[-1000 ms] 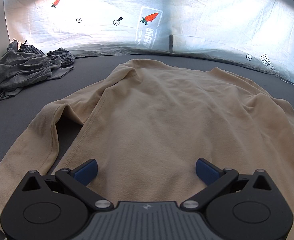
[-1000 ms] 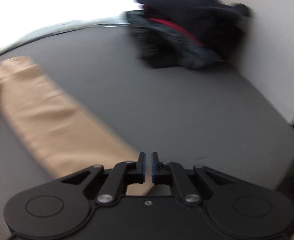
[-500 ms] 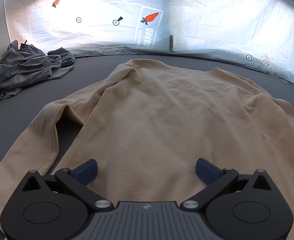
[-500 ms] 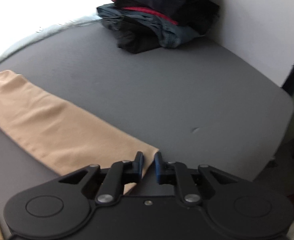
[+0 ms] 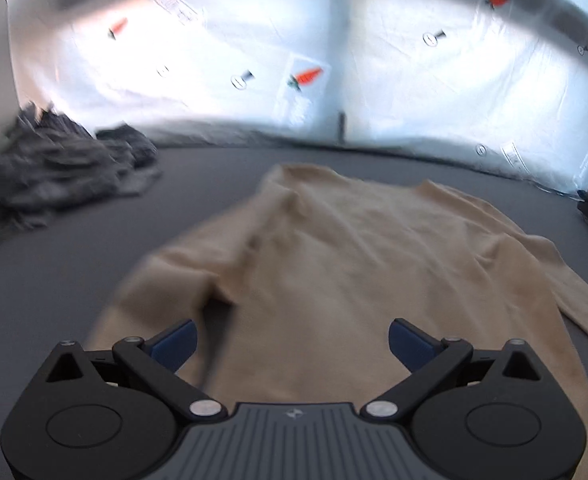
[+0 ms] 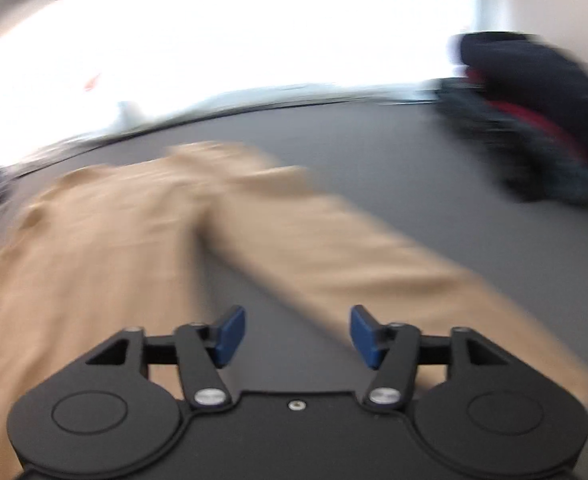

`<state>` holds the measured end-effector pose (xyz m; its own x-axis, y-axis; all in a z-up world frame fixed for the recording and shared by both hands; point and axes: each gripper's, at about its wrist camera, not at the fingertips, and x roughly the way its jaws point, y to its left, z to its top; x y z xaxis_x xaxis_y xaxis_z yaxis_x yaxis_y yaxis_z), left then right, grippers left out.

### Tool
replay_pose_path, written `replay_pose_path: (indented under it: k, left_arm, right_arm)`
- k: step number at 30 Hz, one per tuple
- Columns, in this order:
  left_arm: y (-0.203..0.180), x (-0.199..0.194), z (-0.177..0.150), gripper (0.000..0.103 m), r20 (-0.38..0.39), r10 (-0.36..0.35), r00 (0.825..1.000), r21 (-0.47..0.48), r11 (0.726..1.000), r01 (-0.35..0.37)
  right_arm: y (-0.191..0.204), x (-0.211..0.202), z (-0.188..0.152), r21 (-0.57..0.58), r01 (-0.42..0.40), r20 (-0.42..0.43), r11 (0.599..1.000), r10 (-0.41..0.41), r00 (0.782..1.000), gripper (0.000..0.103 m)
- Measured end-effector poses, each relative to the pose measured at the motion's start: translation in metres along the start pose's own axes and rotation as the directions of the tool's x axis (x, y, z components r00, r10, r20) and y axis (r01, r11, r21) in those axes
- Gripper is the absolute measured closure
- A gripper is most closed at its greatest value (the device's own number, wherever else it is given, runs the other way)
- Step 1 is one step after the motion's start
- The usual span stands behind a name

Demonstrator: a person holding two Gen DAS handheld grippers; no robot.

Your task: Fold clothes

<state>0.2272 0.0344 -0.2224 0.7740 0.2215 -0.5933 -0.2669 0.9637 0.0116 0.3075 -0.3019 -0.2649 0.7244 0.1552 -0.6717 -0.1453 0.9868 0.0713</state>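
Note:
A tan long-sleeved top (image 5: pixel 353 264) lies spread flat on the dark grey table (image 5: pixel 74 264), collar toward the far side. My left gripper (image 5: pixel 292 342) hovers open above its lower body with nothing between the blue pads. In the right wrist view the same top (image 6: pixel 106 248) shows its right sleeve (image 6: pixel 353 264) stretched out toward the near right. My right gripper (image 6: pixel 297 336) hangs over the gap between body and sleeve; its jaws are opening and hold nothing. Both views are motion-blurred.
A heap of grey clothes (image 5: pixel 50 172) sits at the far left of the table. A stack of dark folded clothes with a red layer (image 6: pixel 533 128) lies at the far right. A white printed sheet (image 5: pixel 373 60) hangs behind the table.
My right gripper let go of the sleeve cuff, opened, and swung left toward the top's body. My left gripper rose and pulled back, so the top looks smaller.

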Motion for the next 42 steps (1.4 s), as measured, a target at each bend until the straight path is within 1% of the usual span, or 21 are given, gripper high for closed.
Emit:
replay_pose_path:
  k: [1,3,4,5,6,7,9,11,12,14,15,16,17,19,21,23,26,28,32,39,42]
  left_arm:
    - [0.014,-0.003,0.004,0.002,-0.003,0.023,1.0,0.001,1.0,-0.023]
    - [0.044,-0.002,0.006,0.007,-0.038,0.085,0.996,-0.006,0.996,-0.085]
    - [0.059,0.002,0.005,0.016,-0.071,0.111,0.991,-0.015,0.994,-0.112]
    - [0.075,0.007,0.002,0.029,-0.122,0.116,0.986,-0.032,0.992,-0.121]
    - [0.091,0.012,0.0,0.034,-0.175,0.12,0.977,-0.049,0.99,-0.13]
    - [0.104,0.018,-0.004,0.037,-0.231,0.107,0.967,-0.073,0.989,-0.127]
    - [0.125,0.024,-0.012,0.039,-0.301,0.018,0.953,-0.132,0.989,-0.061]
    - [0.136,0.024,-0.021,0.046,-0.316,-0.054,0.947,-0.168,0.986,0.001]
    - [0.136,0.022,-0.024,0.05,-0.306,-0.055,0.951,-0.151,0.988,0.009]
    - [0.139,0.021,-0.026,0.09,-0.287,-0.064,0.956,-0.129,0.991,0.028]
    - [0.14,0.021,-0.027,0.094,-0.278,-0.069,0.958,-0.118,0.992,0.037]
    - [0.142,0.021,-0.027,0.1,-0.271,-0.076,0.96,-0.111,0.993,0.048]
    - [0.148,0.022,-0.025,0.1,-0.272,-0.1,0.957,-0.138,0.988,0.064]
    - [0.159,0.024,-0.018,0.101,-0.269,-0.113,0.957,-0.155,0.985,0.073]
    - [0.172,0.021,-0.008,0.101,-0.252,-0.082,0.964,-0.118,0.992,0.054]
    - [0.193,0.017,0.004,0.101,-0.219,-0.035,0.975,-0.101,0.995,0.013]
    - [0.228,0.017,0.024,0.101,-0.181,0.023,0.983,-0.127,0.991,-0.046]
    - [0.246,0.02,0.035,0.101,-0.159,0.054,0.986,-0.135,0.988,-0.076]
    - [0.264,0.03,0.043,0.101,-0.155,0.081,0.985,-0.114,0.988,-0.1]
    - [0.277,0.059,0.038,0.1,-0.203,0.126,0.971,-0.085,0.986,-0.146]
    - [0.28,0.072,0.032,0.099,-0.262,0.173,0.95,-0.057,0.979,-0.194]
  right_arm:
    - [0.016,0.007,-0.002,-0.015,-0.019,0.004,1.0,0.019,1.0,0.026]
    - [0.043,0.02,-0.008,-0.039,-0.047,0.016,0.998,0.048,0.999,0.025]
    - [0.056,0.025,-0.014,-0.047,-0.051,0.024,0.998,0.052,0.998,0.025]
    - [0.067,0.031,-0.018,-0.052,-0.042,0.023,0.998,0.043,0.999,0.025]
    - [0.075,0.037,-0.021,-0.052,-0.032,0.015,0.998,0.033,0.999,0.025]
    - [0.082,0.039,-0.024,-0.049,-0.016,0.018,0.999,0.017,1.0,0.022]
    - [0.091,0.043,-0.027,-0.069,0.026,0.04,0.997,-0.024,0.999,0.018]
    - [0.094,0.046,-0.03,-0.078,0.057,0.064,0.995,-0.052,0.997,0.012]
    - [0.093,0.049,-0.03,-0.073,0.07,0.071,0.995,-0.064,0.995,0.008]
    - [0.09,0.055,-0.029,-0.061,0.087,0.074,0.994,-0.082,0.994,0.003]
    - [0.088,0.059,-0.028,-0.046,0.084,0.067,0.995,-0.08,0.994,0.0]
    - [0.086,0.06,-0.027,-0.034,0.079,0.063,0.996,-0.077,0.995,0.0]
    - [0.085,0.062,-0.027,-0.03,0.079,0.062,0.996,-0.077,0.995,0.0]
    - [0.087,0.063,-0.028,-0.037,0.087,0.066,0.996,-0.084,0.994,0.0]
    - [0.088,0.063,-0.028,-0.037,0.089,0.067,0.995,-0.086,0.994,0.0]
    - [0.089,0.063,-0.028,-0.033,0.089,0.067,0.995,-0.086,0.994,0.0]
    - [0.089,0.063,-0.029,-0.034,0.091,0.069,0.995,-0.089,0.994,0.0]
    - [0.089,0.063,-0.029,-0.033,0.091,0.069,0.995,-0.089,0.994,0.0]
    - [0.09,0.063,-0.029,-0.034,0.092,0.07,0.995,-0.089,0.994,0.0]
    - [0.088,0.064,-0.029,-0.034,0.088,0.07,0.996,-0.086,0.994,0.0]
    - [0.088,0.064,-0.03,-0.032,0.086,0.071,0.996,-0.083,0.994,0.0]
